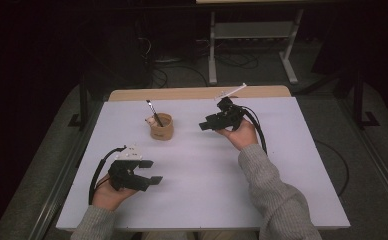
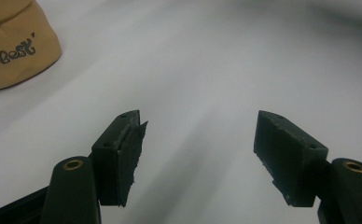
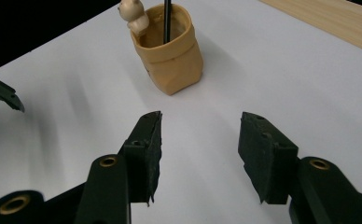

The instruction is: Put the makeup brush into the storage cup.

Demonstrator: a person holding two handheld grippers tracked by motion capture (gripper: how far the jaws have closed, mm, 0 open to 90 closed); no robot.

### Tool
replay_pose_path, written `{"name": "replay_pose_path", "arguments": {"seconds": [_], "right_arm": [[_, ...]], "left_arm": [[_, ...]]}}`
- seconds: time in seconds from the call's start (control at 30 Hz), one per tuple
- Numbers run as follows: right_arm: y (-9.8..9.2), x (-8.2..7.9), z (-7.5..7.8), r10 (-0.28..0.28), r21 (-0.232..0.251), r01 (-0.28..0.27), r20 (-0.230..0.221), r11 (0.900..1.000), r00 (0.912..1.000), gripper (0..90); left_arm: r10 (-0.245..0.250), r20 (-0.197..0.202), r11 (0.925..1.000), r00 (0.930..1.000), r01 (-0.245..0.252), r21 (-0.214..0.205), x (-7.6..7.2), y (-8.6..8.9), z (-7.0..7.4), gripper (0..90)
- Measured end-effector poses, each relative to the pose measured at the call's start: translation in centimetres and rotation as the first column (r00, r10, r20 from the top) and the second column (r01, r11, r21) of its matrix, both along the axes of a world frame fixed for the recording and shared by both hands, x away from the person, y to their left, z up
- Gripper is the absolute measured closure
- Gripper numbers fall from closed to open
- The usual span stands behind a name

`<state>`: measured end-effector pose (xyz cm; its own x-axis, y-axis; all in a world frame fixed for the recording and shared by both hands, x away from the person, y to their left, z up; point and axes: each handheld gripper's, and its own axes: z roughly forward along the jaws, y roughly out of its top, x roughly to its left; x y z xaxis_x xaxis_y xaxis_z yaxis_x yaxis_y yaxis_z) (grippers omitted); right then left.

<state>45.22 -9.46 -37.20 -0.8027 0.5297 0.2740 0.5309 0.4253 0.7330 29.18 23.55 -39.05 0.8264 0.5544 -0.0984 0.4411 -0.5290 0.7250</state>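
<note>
A tan soft pot [image 1: 161,128] stands on the white bench [image 1: 202,170], in the far left part of it. This pot is the landmark for everything else here.

The left gripper [image 1: 149,172] is nearer to the person than the pot and a little to the left of it, well apart from it. Its fingers [image 2: 121,154] are wide apart and hold nothing; between them is bare bench. In the left gripper view the pot [image 2: 16,44] sits at the upper left corner, away from the fingers.

The right gripper [image 1: 205,125] is to the right of the pot, near it but not touching, and points towards it. Its fingers [image 3: 146,149] are also apart and empty. In the right gripper view the pot [image 3: 170,56] stands ahead of the fingers, slightly left of the gap between them.

A thin dark stick [image 1: 153,112] leans out of the pot; its upper end is cut off in the right gripper view, and I cannot tell what tool it is. A small pale figure [image 3: 133,16] sits on the rim of the pot, cut by the top edge, so its form is not clear. The pot itself is cut off at the left edge in the left gripper view.

On the side of the pot there is dark writing [image 2: 12,52] that reads "Best".

The room behind the bench is very dark and hard to make out.
</note>
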Motion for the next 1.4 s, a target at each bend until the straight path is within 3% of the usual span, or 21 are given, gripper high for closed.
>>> {"name": "replay_pose_path", "arguments": {"seconds": [0.53,0.83,1.4], "right_arm": [[-1.4,-1.6,0.5,0.009,-0.001,-0.009,0.022,1.0,0.9997,45.4],[-2.3,-2.3,-0.2,-0.003,-0.008,0.003,0.023,1.0,0.9997,43.4],[-4.1,-3.8,0.3,-0.021,-0.007,0.021,0.043,0.9997,0.9989,41.6]], "left_arm": [[0.003,0.009,1.0,1.0,-0.003,-0.004,0.0,0.0,0.0,31.7],[0.003,0.009,1.0,1.0,-0.003,-0.002,0.1,0.1,0.0,31.4],[0.011,0.011,0.9999,0.9999,-0.01,-0.003,0.0,0.0,0.1,31.3]]}}
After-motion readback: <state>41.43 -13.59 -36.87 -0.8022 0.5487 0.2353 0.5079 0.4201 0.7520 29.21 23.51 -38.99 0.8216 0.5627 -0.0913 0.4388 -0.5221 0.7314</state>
